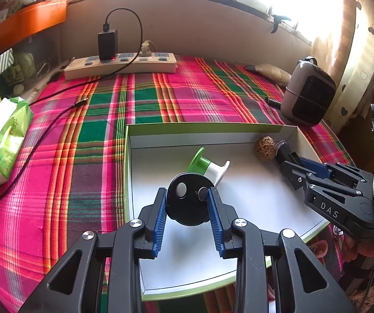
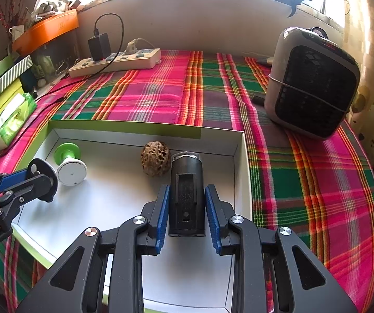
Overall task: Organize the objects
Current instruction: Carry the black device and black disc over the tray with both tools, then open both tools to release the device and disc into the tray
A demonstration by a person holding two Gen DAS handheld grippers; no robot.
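Entry, white tray (image 1: 252, 208) with green rim, on the desk under a plaid cloth (image 1: 161, 91).

Left hand-held gripper (image 1: 187, 204): pinched a black disc (image 1: 184, 200), held over the tray's near-left part. Right hand-held gripper (image 2: 187, 210): pinched a black cylinder (image 2: 185, 195), its far end just beside the walnut (image 2: 155, 161) by the far wall.

Advice, as judged: you did best to lower each piece until it rested on the tray floor before spreading the jaws, keeping the cylinder from nudging the walnut.

Count, in tray: one green-and-white spool (image 2: 71, 163), one walnut. Held: one disc, one cylinder. On the cloth: one power strip (image 1: 120, 65), one small heater (image 2: 312, 83).
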